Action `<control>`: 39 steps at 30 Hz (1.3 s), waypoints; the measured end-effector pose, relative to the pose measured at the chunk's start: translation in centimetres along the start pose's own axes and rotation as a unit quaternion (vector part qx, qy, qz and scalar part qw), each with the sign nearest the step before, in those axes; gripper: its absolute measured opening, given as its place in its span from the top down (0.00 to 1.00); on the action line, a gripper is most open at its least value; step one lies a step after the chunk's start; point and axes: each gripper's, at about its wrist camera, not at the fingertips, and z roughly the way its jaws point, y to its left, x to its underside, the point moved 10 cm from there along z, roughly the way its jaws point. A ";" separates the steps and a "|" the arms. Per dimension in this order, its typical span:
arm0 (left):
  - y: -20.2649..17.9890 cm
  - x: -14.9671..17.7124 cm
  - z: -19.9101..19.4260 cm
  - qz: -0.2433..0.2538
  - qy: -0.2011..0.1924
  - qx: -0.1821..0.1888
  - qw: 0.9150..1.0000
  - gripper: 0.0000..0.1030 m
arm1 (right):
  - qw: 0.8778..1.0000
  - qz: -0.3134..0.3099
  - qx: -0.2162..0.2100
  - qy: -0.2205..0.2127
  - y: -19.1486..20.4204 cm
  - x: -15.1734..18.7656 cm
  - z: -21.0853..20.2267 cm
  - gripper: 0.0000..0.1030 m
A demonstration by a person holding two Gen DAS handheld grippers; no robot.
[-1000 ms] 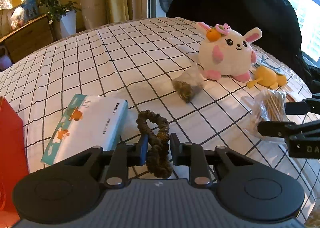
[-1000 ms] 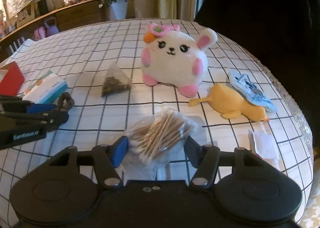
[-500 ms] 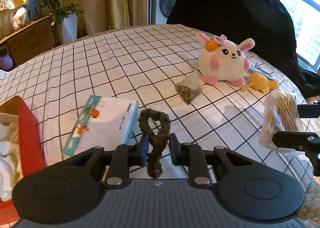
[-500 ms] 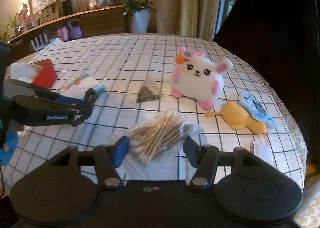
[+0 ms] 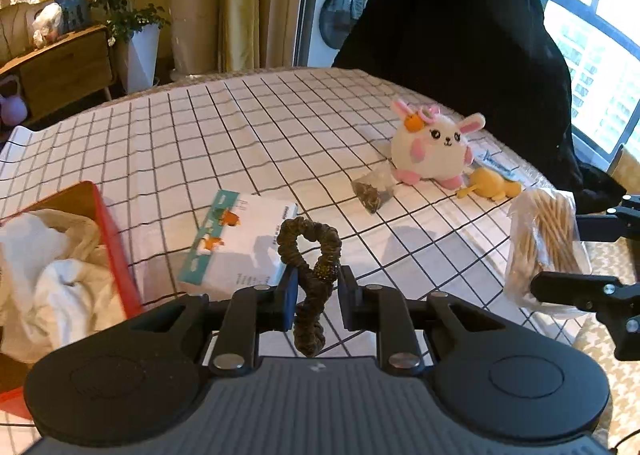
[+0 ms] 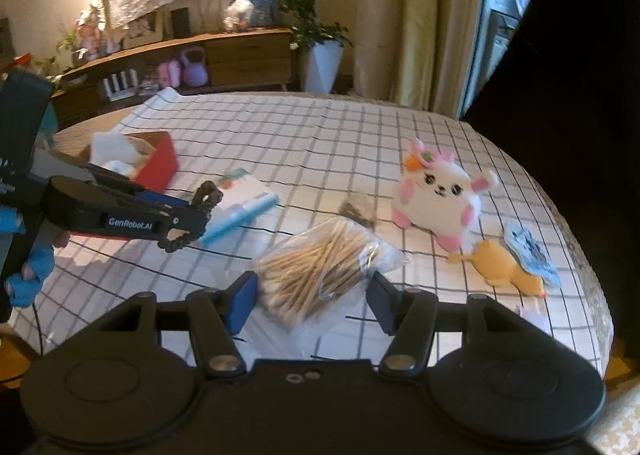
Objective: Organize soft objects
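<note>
My left gripper (image 5: 317, 287) is shut on a dark olive hair scrunchie (image 5: 311, 255), lifted above the checked tablecloth (image 5: 208, 135). The same scrunchie (image 6: 206, 197) shows in the right wrist view, hanging from the left gripper (image 6: 192, 215) at the left. My right gripper (image 6: 312, 291) is shut on a clear bag of cotton swabs (image 6: 320, 271), held off the table; that bag (image 5: 544, 247) appears at the right of the left wrist view. A white and pink plush bunny (image 5: 434, 145) sits on the cloth beyond, with a yellow plush duck (image 5: 490, 185) beside it.
A red box (image 5: 116, 255) holding white cloths (image 5: 52, 279) stands at the left. A tissue pack (image 5: 240, 243) lies beside it, and a small bag of dried bits (image 5: 372, 189) near the bunny. A blue-printed packet (image 6: 530, 249) lies by the duck. The table edge curves at the right.
Both grippers have risen and pulled back with the scrunchie and the swab bag. The red box with cloths has come into view at the left.
</note>
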 end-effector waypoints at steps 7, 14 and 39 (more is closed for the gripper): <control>2.0 -0.5 -3.6 -0.007 -0.009 -0.006 1.000 0.80 | 0.999 -0.020 -0.024 -0.016 2.9 -1.7 -1.2 0.43; 4.8 -0.6 -6.5 -0.013 -0.014 -0.020 1.000 0.80 | 0.997 -0.041 -0.053 -0.025 6.3 -3.6 -1.7 0.43; 7.5 5.3 -6.1 -0.005 -0.011 -0.047 0.999 0.79 | 0.994 -0.068 -0.090 -0.014 12.1 -7.7 3.0 0.43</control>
